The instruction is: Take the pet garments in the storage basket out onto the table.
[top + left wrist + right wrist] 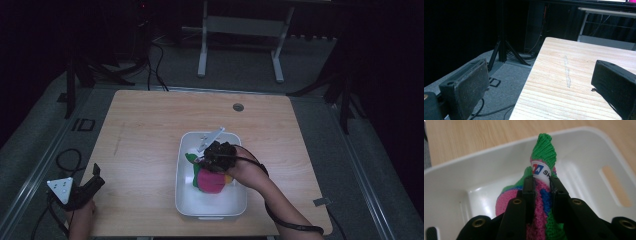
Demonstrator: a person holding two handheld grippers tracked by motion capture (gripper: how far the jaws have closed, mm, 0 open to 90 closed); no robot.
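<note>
- Table [150, 125] is light wood with a round grommet hole [238, 107] near the far edge; a pale streak [567, 72] runs along the grain on the left side.
- White bin [186, 200] sits right of centre on the table, toward the near edge. It has slot handles in its walls.
- Floor around the table is grey, with black cables [67, 159] and tripod legs [501, 53] off the left side and a white frame [202, 45] beyond the far edge.
- Knitted item [541, 202], pink, green and blue, lies inside the bin; a white printed label [541, 171] wraps it near the green tip.
- Right gripper [541, 178] is down in the bin, jaws closed narrow on the knitted item at the label, one jaw pressing each side.
- Right hand [245, 172] reaches in over the bin's right wall and covers part of the item from above.
- Left gripper [95, 175] rests at the table's near left corner, well apart from the bin, jaws spread wide with nothing between them.
</note>
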